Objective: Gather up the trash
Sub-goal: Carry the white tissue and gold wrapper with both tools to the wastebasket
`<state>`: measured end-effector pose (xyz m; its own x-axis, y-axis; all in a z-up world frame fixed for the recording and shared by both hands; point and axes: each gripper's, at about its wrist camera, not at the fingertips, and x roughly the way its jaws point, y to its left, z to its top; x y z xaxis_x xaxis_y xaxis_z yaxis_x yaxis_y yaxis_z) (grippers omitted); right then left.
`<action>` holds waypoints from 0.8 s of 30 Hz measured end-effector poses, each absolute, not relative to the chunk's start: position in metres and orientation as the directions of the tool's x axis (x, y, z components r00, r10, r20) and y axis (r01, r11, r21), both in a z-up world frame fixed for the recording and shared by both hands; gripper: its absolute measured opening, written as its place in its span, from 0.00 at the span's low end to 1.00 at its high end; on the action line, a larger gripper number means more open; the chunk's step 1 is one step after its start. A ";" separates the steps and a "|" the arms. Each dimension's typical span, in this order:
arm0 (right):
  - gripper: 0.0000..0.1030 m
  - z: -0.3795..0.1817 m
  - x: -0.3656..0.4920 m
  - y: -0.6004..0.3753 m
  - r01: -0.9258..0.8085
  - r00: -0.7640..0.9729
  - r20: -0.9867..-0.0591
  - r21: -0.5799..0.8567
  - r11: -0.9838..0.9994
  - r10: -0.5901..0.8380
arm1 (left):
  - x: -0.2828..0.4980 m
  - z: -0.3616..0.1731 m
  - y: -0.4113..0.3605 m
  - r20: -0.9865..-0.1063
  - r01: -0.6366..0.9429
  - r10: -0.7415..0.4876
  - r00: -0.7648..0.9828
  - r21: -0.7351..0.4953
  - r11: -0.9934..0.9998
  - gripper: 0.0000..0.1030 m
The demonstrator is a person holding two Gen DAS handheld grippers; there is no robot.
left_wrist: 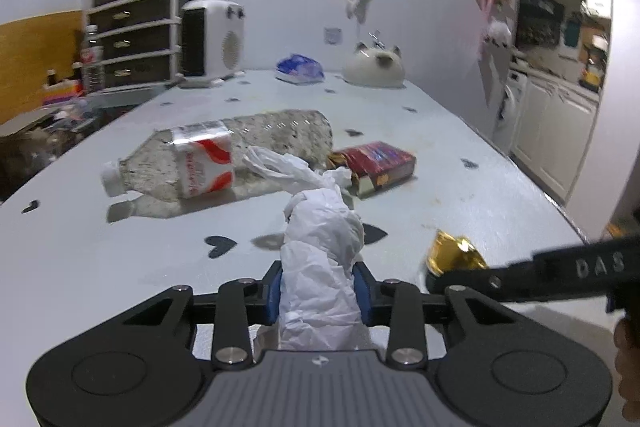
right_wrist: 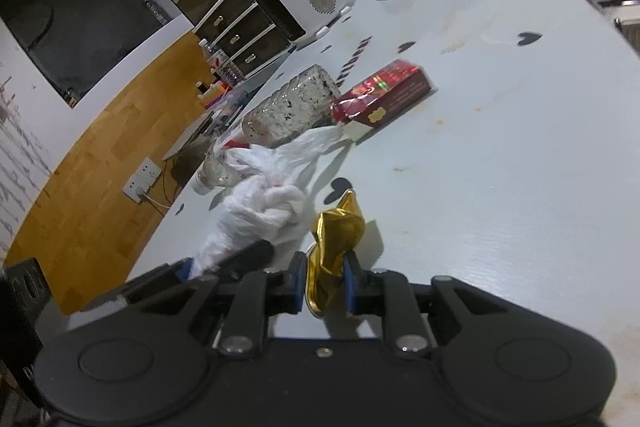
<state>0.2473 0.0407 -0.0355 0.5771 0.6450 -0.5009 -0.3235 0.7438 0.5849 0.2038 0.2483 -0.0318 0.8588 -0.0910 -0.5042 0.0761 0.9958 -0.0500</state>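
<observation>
My left gripper [left_wrist: 319,291] is shut on a crumpled white plastic bag [left_wrist: 320,247], held just above the table; the bag also shows in the right wrist view [right_wrist: 260,211]. My right gripper [right_wrist: 322,279] is shut on a crumpled gold foil wrapper [right_wrist: 334,243], which also shows in the left wrist view [left_wrist: 454,253] at the right. An empty plastic bottle [left_wrist: 224,155] with a red and white label lies on its side beyond the bag. A red box [left_wrist: 378,163] with a torn open end lies to its right.
The pale table [left_wrist: 480,187] has dark heart marks. At its far end stand a white heater [left_wrist: 212,39], a blue-white packet [left_wrist: 300,69] and a cat-shaped ceramic [left_wrist: 374,67]. A drawer unit [left_wrist: 132,35] stands at the back left. Kitchen cabinets are at the right.
</observation>
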 end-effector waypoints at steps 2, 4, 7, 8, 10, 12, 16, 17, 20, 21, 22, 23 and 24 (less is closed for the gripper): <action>0.19 -0.034 0.242 0.035 -0.332 0.584 -0.499 0.574 0.749 0.641 | 0.199 -0.031 0.247 -0.495 0.057 -0.081 0.865 -0.063 0.996 0.34; 0.19 -0.032 0.237 0.031 -0.341 0.590 -0.495 0.563 0.753 0.638 | 0.192 -0.030 0.244 -0.488 0.046 -0.075 0.870 -0.070 0.996 0.34; 0.19 -0.028 0.229 0.023 -0.354 0.602 -0.491 0.543 0.762 0.630 | 0.181 -0.029 0.238 -0.482 0.036 -0.070 0.873 -0.080 0.996 0.34; 0.19 -0.027 0.227 0.021 -0.357 0.606 -0.490 0.536 0.765 0.626 | 0.178 -0.029 0.237 -0.481 0.032 -0.067 0.874 -0.080 0.996 0.34; 0.19 -0.026 0.221 0.016 -0.362 0.614 -0.488 0.523 0.771 0.620 | 0.170 -0.028 0.232 -0.479 0.020 -0.056 0.876 -0.079 0.997 0.34; 0.19 -0.024 0.217 0.011 -0.368 0.623 -0.490 0.504 0.781 0.610 | 0.163 -0.027 0.227 -0.478 0.010 -0.047 0.877 -0.078 0.997 0.34; 0.19 -0.021 0.207 0.003 -0.378 0.644 -0.493 0.461 0.803 0.585 | 0.153 -0.023 0.216 -0.474 -0.008 -0.019 0.880 -0.056 0.998 0.34; 0.19 -0.020 0.204 0.000 -0.382 0.651 -0.493 0.446 0.810 0.578 | 0.150 -0.021 0.214 -0.472 -0.013 -0.016 0.882 -0.058 0.998 0.34; 0.19 -0.015 0.192 -0.008 -0.392 0.679 -0.489 0.389 0.834 0.547 | 0.142 -0.017 0.207 -0.466 -0.024 -0.007 0.885 -0.060 0.998 0.34; 0.19 -0.014 0.189 -0.012 -0.394 0.687 -0.486 0.375 0.839 0.540 | 0.140 -0.015 0.203 -0.463 -0.025 -0.006 0.886 -0.060 0.998 0.34; 0.19 -0.013 0.185 -0.017 -0.396 0.694 -0.482 0.364 0.843 0.534 | 0.137 -0.013 0.199 -0.458 -0.023 -0.007 0.889 -0.060 0.998 0.34; 0.19 -0.012 0.181 -0.021 -0.394 0.703 -0.478 0.353 0.849 0.526 | 0.134 -0.011 0.195 -0.453 -0.021 -0.009 0.891 -0.061 0.998 0.34; 0.19 -0.010 0.178 -0.026 -0.391 0.713 -0.474 0.342 0.854 0.516 | 0.131 -0.009 0.192 -0.450 -0.019 -0.010 0.893 -0.060 0.998 0.34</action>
